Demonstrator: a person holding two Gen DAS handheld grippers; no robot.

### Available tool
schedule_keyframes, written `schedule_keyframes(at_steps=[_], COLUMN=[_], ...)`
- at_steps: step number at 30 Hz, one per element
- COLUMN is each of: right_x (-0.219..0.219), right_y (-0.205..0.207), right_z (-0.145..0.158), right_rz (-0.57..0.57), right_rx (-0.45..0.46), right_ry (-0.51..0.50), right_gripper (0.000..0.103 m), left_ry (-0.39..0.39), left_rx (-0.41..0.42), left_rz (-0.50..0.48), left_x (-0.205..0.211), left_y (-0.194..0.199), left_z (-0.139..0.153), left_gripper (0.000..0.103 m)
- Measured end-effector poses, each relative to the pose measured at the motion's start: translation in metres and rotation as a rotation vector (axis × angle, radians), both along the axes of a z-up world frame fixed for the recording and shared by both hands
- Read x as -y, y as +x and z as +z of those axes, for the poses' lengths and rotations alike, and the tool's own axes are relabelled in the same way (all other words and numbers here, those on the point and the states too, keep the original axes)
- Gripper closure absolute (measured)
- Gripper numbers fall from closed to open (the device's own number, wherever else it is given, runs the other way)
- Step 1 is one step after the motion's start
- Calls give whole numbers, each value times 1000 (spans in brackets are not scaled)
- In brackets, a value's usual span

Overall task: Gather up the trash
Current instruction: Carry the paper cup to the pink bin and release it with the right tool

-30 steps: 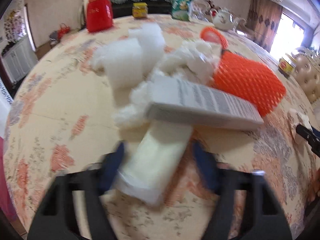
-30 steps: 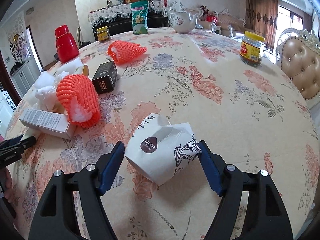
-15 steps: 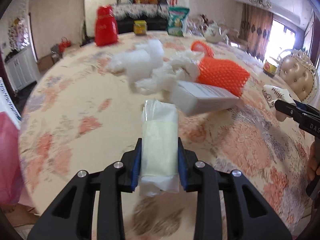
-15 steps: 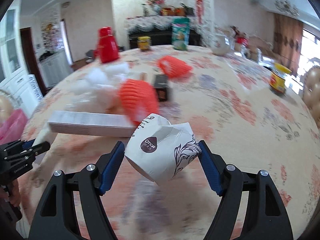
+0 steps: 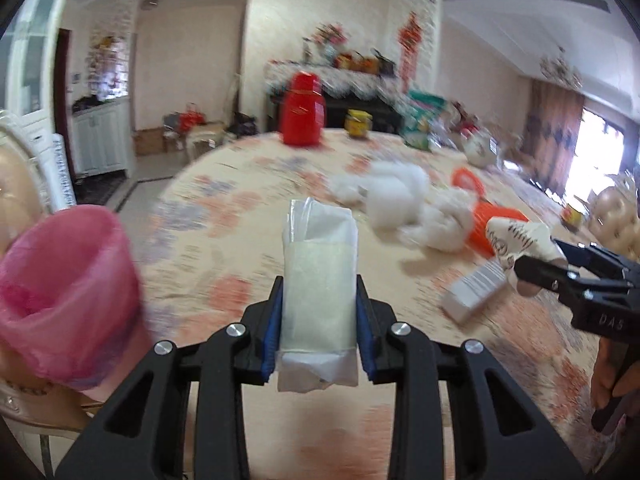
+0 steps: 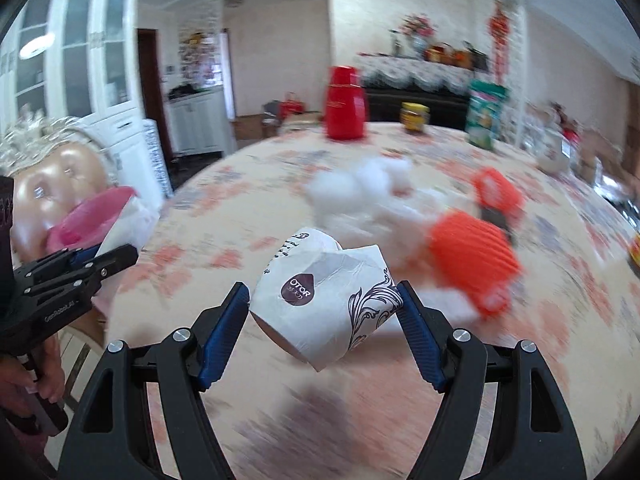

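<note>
A second ago the left gripper [image 5: 318,322] stood spread around the plastic-wrapped white packet [image 5: 318,292] on the floral table [image 5: 240,216]; now it is clamped on it and lifted clear, and both views have swung toward the table's edge, where the bin with the pink liner [image 5: 60,292] has come into sight to the left of the left fingers. The right gripper [image 6: 324,320] has likewise carried its crumpled white paper carton [image 6: 320,296] up off the cloth. I judge this to mean two pieces of trash are picked and in transit, with dropping them in the bin as the step in hand. The left fingers are closed to a narrow gap, blue pads pressed flat on both long sides of the packet, which stands upright between them and sticks out well past the tips. The right fingers sit wider, pinching the carton at its two outer corners, its printed face toward the camera. Beyond the fingertips, still lying on the table, are the white foam wads [image 5: 400,204], the orange foam nets [image 6: 472,264] and a long white box [image 5: 476,290], so much remains to collect.
</note>
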State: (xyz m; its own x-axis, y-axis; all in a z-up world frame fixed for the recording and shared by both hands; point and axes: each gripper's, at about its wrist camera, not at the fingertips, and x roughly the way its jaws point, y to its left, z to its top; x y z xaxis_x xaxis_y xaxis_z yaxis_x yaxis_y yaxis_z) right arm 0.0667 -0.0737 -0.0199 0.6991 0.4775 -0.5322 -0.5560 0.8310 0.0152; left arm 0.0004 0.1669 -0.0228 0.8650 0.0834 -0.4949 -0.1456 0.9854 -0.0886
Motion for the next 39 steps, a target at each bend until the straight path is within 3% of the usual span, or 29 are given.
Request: schedule_keyframes(at_steps=[8,12,16,25,26,28,29,33,37,39], right_x=[-114,-178,-236,-331,-339,-351,-356,-360,-333,-313], right_y=[-6,-6,-6,2,3,7,8,10,12,11], right_z=[14,18,22,20,17,13,11,7,12,16], right_rz=[265,412,522,653,661,687,703,699,661,630], right_rx=[49,86,99,73,67,44,30,25,20,33], right_ry=[1,-7,2,33,33,40,42,42,56,49], right_gripper=[32,32,32,31,31,28,21,21,21,20], left_ry=[2,30,10,-50,-54,-63,-63,-54,-23,-3], left_rx=[83,65,40,29,26,30,38,51,65,62], left_rz=[206,329,416,476,482,498,510,543,562,550], left_x=[-85,-139,-199,-286,-293,-302,-306,-313,-295,-278], left_y=[-37,-48,-51,-43,-43,-45,-47,-58,-67,-66], left_z=[15,19,18,7,7,6,6,12,16,18], left_gripper=[70,68,68,63,57,33,30,25,12,11])
